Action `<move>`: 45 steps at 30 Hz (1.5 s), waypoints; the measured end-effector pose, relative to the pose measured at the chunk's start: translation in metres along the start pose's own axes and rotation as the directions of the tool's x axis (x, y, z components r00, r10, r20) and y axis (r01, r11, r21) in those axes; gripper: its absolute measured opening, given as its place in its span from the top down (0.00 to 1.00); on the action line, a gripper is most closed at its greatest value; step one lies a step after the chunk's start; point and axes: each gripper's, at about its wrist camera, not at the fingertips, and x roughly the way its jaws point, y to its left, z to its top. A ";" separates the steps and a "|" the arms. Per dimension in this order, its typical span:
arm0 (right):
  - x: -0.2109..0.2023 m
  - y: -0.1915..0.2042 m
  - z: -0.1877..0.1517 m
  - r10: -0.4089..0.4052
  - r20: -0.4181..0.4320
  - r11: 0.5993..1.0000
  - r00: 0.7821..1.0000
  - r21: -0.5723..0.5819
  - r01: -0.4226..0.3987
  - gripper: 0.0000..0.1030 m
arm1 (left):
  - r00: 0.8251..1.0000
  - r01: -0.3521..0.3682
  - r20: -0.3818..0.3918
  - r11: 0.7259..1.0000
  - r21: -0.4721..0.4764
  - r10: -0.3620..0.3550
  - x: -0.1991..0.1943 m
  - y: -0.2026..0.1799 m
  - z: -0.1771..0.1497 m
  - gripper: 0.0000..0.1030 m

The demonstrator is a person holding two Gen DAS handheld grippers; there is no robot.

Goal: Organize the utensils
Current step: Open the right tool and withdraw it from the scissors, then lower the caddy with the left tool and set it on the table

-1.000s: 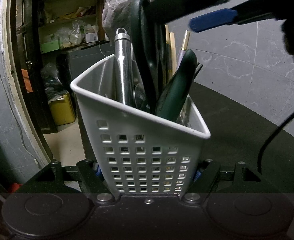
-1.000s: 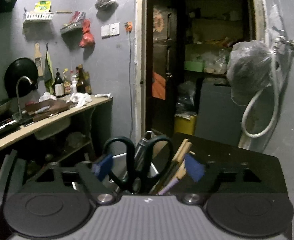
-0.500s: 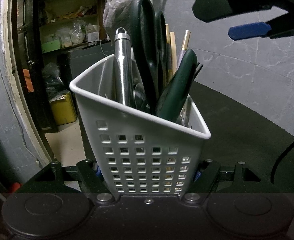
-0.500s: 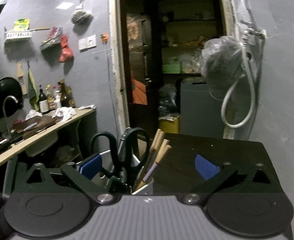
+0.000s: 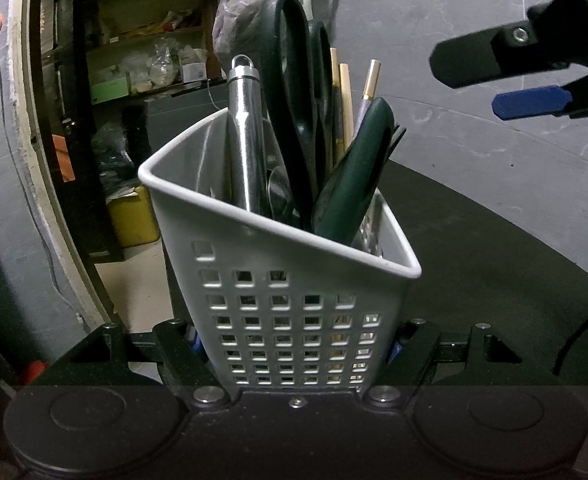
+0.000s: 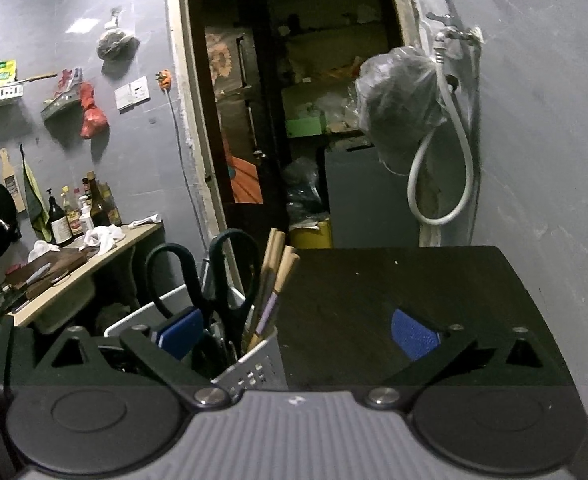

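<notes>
Dim grey kitchen: on the dark table's (image 6: 414, 280) near-left edge, my left gripper (image 5: 294, 354) clamps the white utensil caddy (image 5: 294, 300), scissors (image 5: 289, 112) upright inside, left of my wide-open, empty right gripper (image 6: 294, 330).

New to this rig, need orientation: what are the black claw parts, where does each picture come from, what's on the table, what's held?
No robot: a person carries a two-finger claw in each hand, each with a fisheye camera looking along its fingers. The left view shows the left claw clamped on a white holder on the dark table, holding scissors, a steel handle and chopsticks. The right claw hovers upper right. The right view shows it empty; its jaws have just been opening.
</notes>
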 end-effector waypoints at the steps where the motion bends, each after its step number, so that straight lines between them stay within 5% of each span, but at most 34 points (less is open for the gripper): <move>1: -0.001 -0.002 -0.001 0.000 0.000 1.000 1.000 0.005 0.000 0.00 | 1.000 0.000 0.000 1.000 0.001 0.000 0.000 -0.001 0.000 0.26; 18: -0.007 -0.018 -0.012 -0.013 -0.004 0.999 1.000 0.041 0.014 0.00 | 1.000 -0.028 -0.010 0.999 0.020 0.028 0.006 -0.016 0.001 0.25; 30: -0.010 -0.010 -0.035 -0.173 -0.028 0.975 0.985 0.140 0.175 0.00 | 0.995 0.100 -0.001 0.989 0.105 -0.100 0.011 0.005 0.003 0.25; 35: -0.017 0.017 -0.047 -0.319 -0.051 0.926 0.946 0.195 0.323 0.00 | 0.981 0.189 0.006 0.969 0.157 -0.193 0.014 0.020 0.001 0.25; 45: -0.026 0.065 -0.051 -0.565 -0.083 0.775 0.821 0.288 0.562 0.00 | 0.958 0.273 0.019 0.931 0.241 -0.285 0.011 0.033 -0.008 0.19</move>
